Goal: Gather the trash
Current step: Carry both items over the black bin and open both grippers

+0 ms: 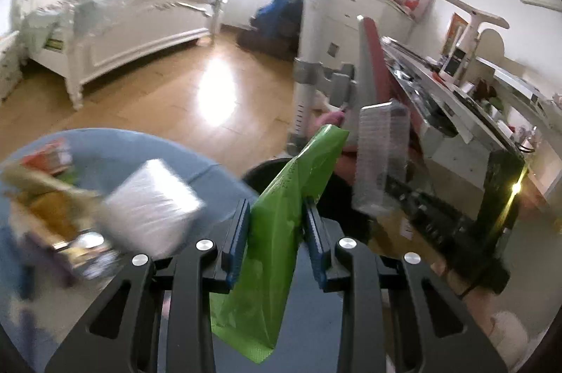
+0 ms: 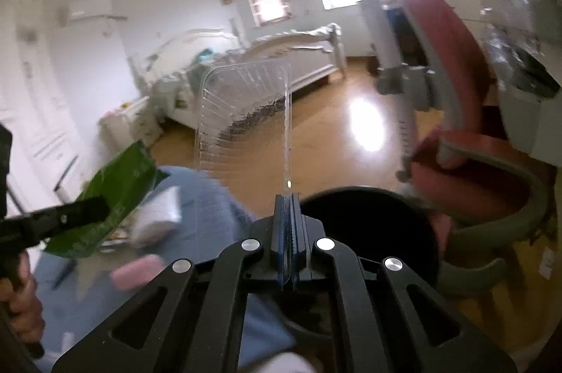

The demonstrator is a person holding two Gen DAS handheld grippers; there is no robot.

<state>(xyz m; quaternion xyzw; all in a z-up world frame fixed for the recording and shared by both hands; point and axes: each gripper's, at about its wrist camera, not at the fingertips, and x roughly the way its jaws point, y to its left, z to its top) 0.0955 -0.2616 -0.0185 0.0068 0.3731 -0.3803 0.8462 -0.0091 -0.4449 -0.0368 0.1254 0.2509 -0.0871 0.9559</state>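
My left gripper [image 1: 275, 215] is shut on a green plastic bag [image 1: 281, 215], held up over the blue table; the bag also shows in the right wrist view [image 2: 112, 194] with the left gripper [image 2: 102, 202] on it. My right gripper [image 2: 287, 197] is shut on the edge of a clear ribbed plastic tray [image 2: 242, 113], held upright; the tray shows in the left wrist view [image 1: 381, 155] to the right of the bag. A black round trash bin [image 2: 365, 218] stands just beyond the right gripper, and its rim shows in the left wrist view [image 1: 261, 167].
A blue table [image 1: 140, 148] carries a white wrapped block [image 1: 151, 208], snack wrappers [image 1: 45, 197] and a pink item [image 2: 137, 269]. A pink and grey chair [image 2: 467, 141] stands right of the bin. A white bed [image 1: 116, 32] and a cluttered desk [image 1: 467, 99] stand on the wood floor.
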